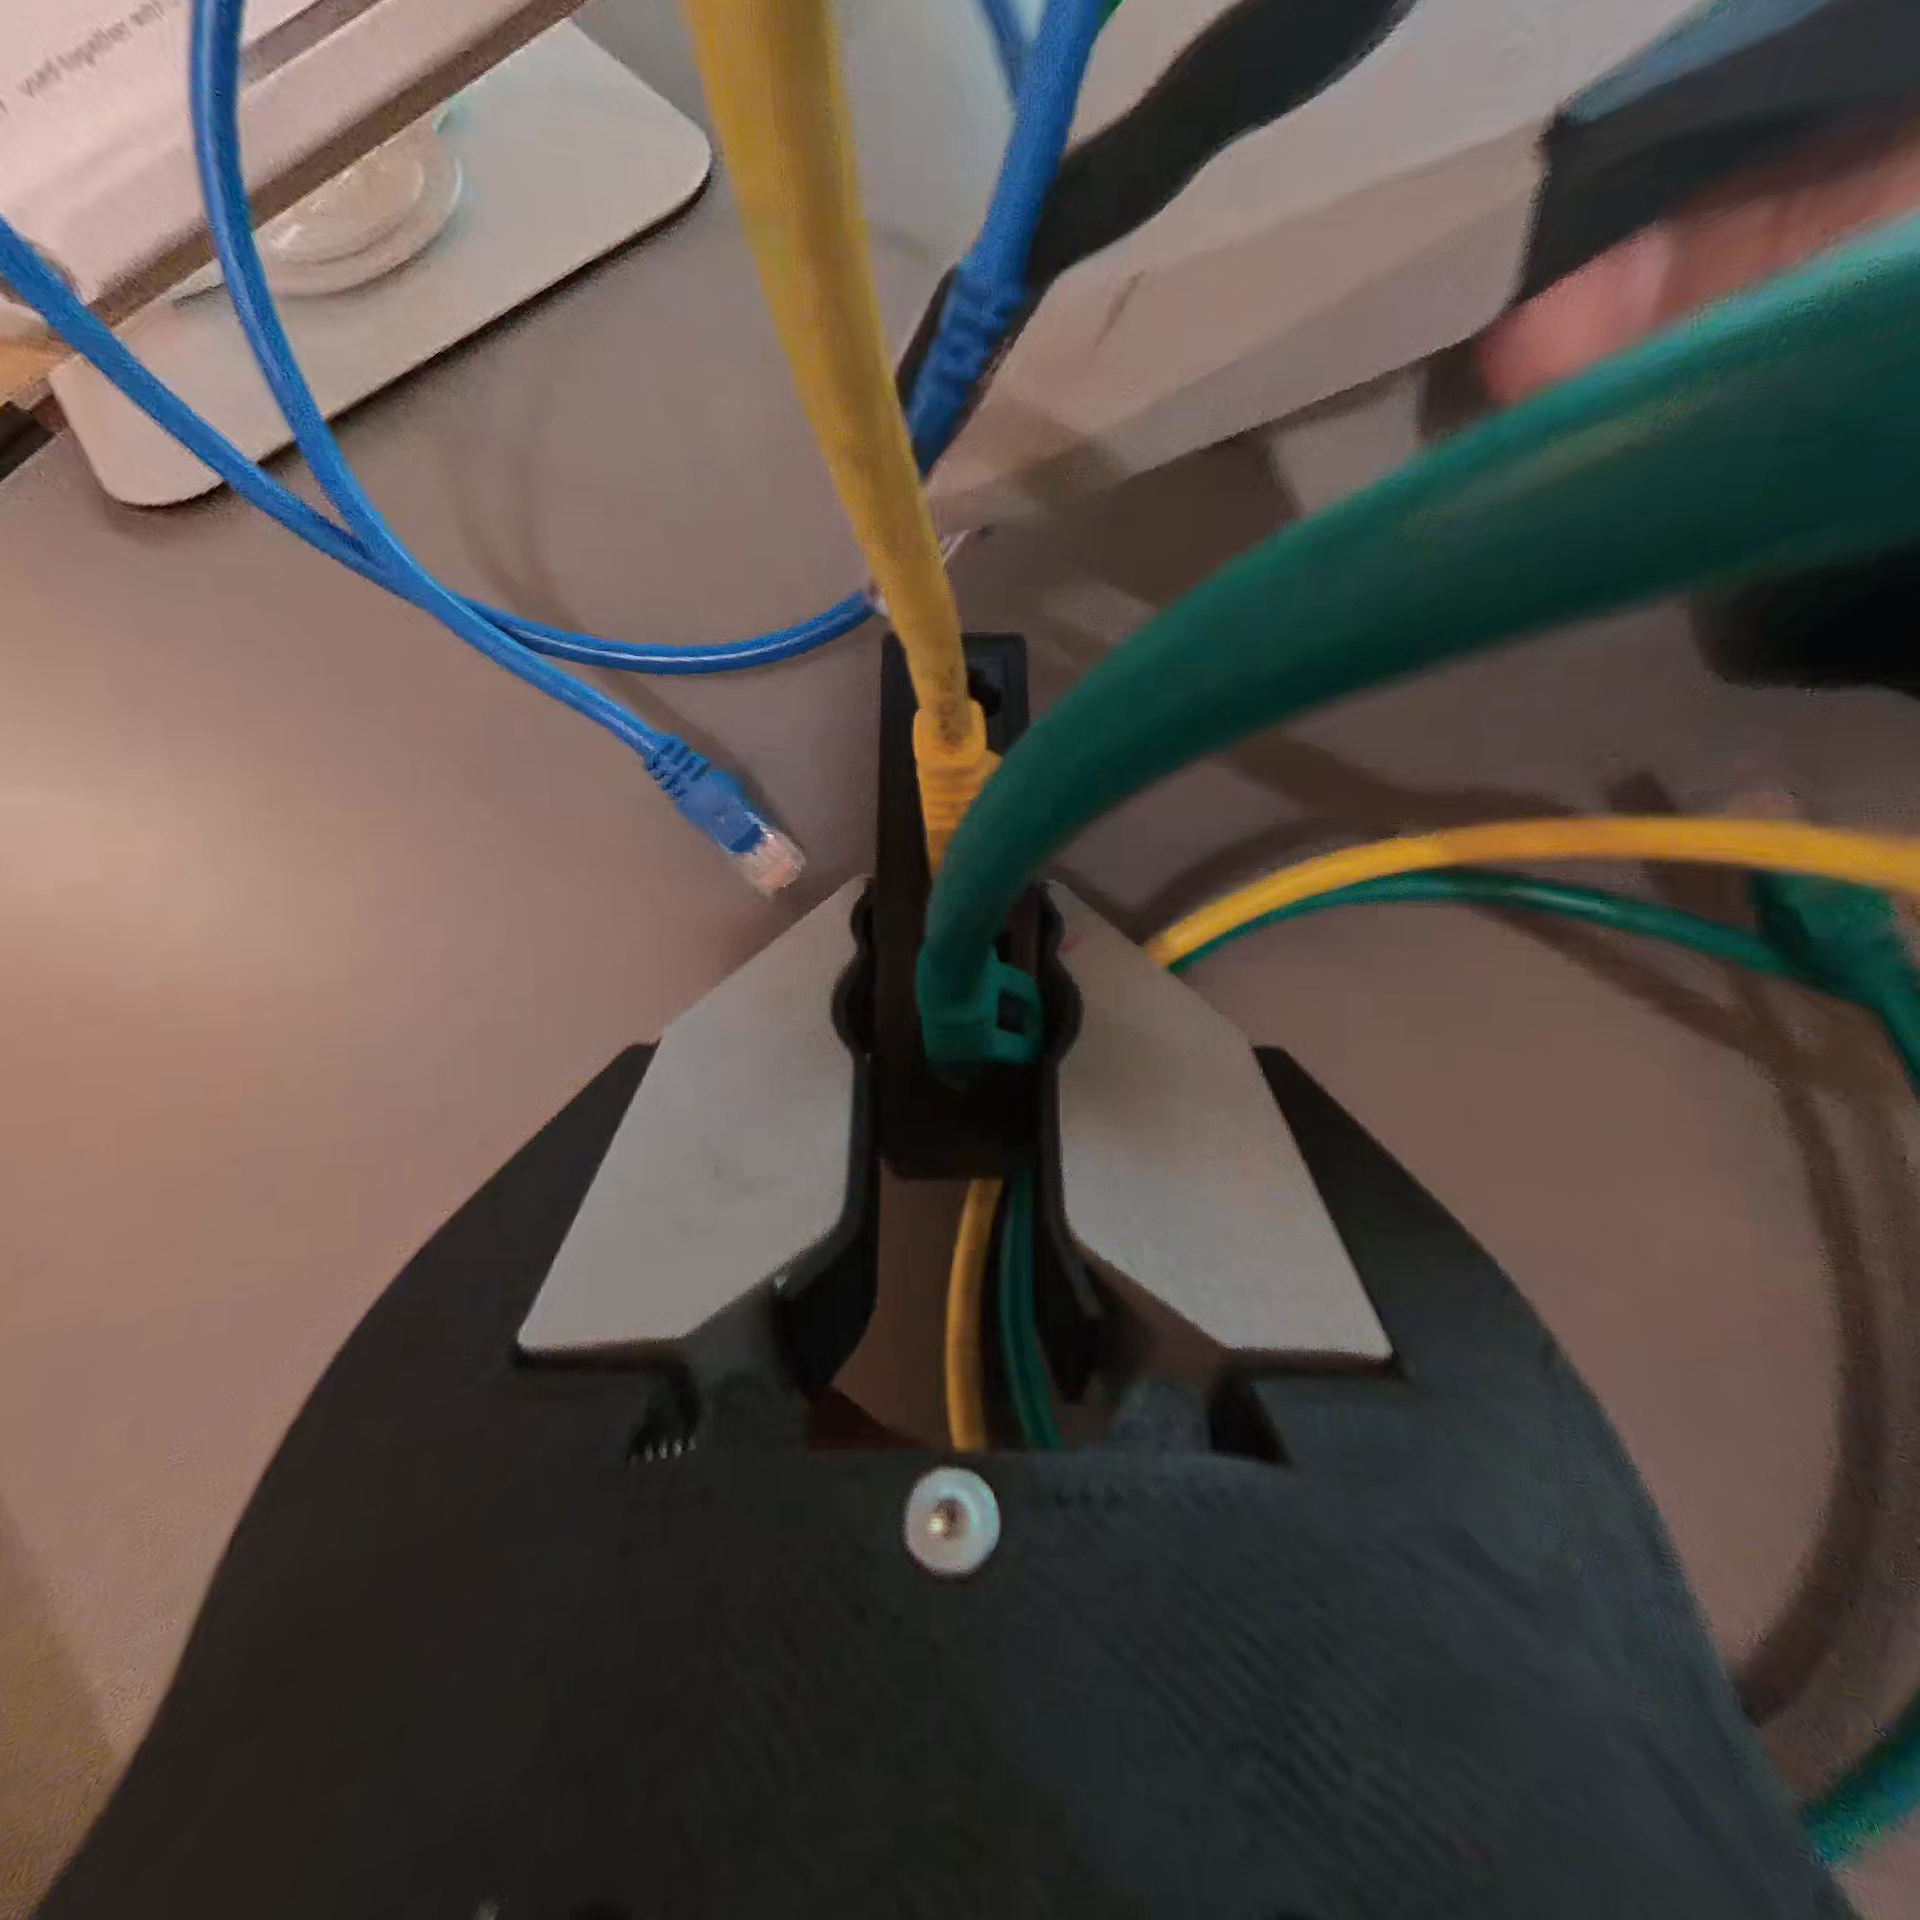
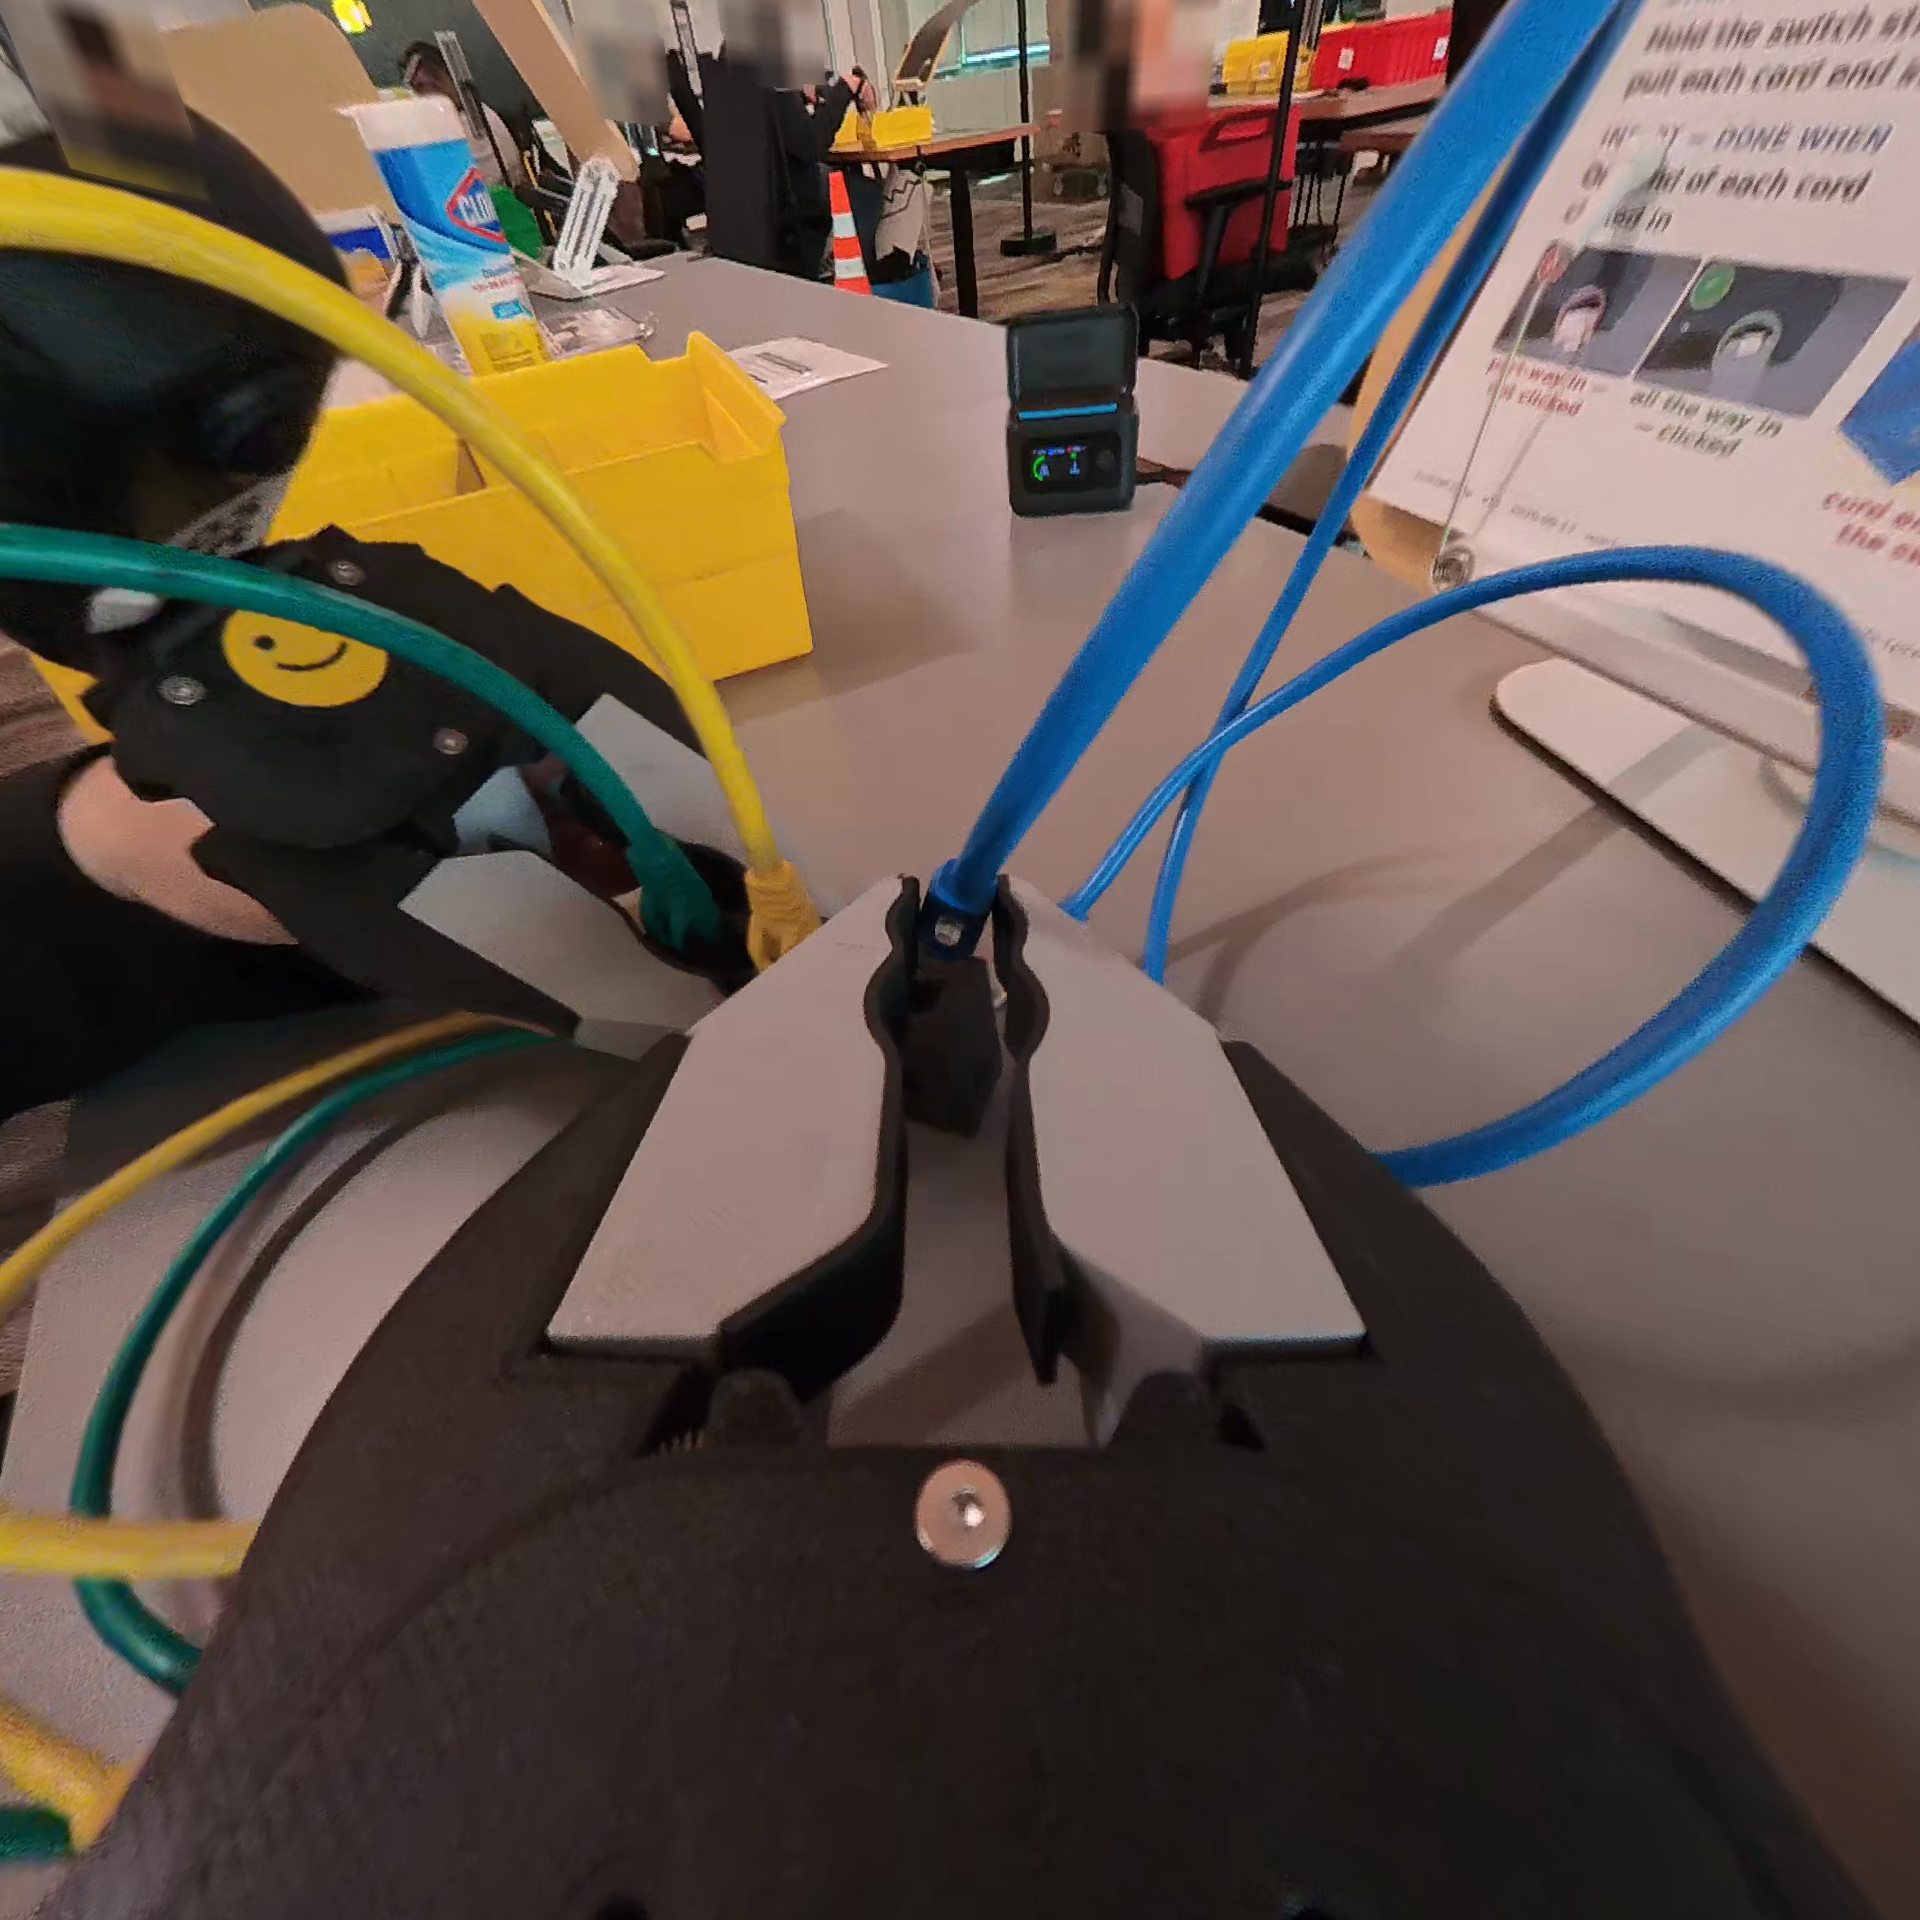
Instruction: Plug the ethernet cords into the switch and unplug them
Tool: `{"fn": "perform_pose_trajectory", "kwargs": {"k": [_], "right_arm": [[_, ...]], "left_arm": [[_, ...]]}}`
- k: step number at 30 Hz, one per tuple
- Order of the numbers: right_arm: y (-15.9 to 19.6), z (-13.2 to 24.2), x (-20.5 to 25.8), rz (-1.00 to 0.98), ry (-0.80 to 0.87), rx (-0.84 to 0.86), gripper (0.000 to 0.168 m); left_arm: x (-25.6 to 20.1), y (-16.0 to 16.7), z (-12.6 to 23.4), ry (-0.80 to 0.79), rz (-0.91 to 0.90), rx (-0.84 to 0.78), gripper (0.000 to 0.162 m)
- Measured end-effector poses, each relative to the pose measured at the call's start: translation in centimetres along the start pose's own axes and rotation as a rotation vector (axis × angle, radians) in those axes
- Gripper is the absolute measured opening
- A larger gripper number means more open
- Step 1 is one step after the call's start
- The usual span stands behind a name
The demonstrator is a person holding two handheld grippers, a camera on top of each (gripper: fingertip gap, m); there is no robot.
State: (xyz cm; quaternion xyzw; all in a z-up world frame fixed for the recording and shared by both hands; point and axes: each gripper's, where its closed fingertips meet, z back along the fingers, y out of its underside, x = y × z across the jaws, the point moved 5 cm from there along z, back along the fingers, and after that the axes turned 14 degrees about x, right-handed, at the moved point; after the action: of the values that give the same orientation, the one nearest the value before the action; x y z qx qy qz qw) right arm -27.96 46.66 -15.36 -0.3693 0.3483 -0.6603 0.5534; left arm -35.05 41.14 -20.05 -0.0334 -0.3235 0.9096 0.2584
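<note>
Right now my left gripper (image 1: 956, 997) is clamped shut on the black switch (image 1: 951, 914), which stands on edge in the middle of the left wrist view. The green cord (image 1: 1351, 665) and the yellow cord (image 1: 831, 343) are both seated in its ports, the green plug nearest me, the yellow one just above it in the frame. One loose blue plug (image 1: 727, 821) lies on the table (image 1: 312, 935) just left of the switch, touching nothing.

In the right wrist view my right gripper (image 2: 951, 935) is nearly closed, its tips pinching the boot of the blue cord (image 2: 1247, 499) at centre frame, with the end of the switch (image 2: 945, 1049) right below it. I cannot tell whether that plug is already in its port or only at the mouth of it. My left gripper (image 2: 582, 935) shows at the left of that frame, beside the green and yellow plugs.

I judge this to be the plugging step for the blue cord. Next it wants a straight push along the port until the clip catches, with the left grip holding the switch firm against it
</note>
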Motion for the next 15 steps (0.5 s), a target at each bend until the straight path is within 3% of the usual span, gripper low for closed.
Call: {"fn": "perform_pose_trajectory", "kwargs": {"k": [2,12,14,15], "right_arm": [[-0.2,0.2,0.0,0.012,0.017,0.005,0.011],[0.9,-0.9,0.0,0.02,0.023,0.083,0.01],[0.9,-0.9,0.0,0.012,0.013,0.08,0.01],[0.9,-0.9,0.0,0.007,0.006,0.079,0.01]], "left_arm": [[0.3,0.2,-0.3,-0.017,0.009,0.008,0.026],[1.0,0.9,0.0,0.286,0.169,-0.086,0.031],[0.9,1.2,-0.1,0.298,0.14,-0.066,0.037],[1.0,1.3,-0.2,0.279,0.121,-0.049,0.048]]}}
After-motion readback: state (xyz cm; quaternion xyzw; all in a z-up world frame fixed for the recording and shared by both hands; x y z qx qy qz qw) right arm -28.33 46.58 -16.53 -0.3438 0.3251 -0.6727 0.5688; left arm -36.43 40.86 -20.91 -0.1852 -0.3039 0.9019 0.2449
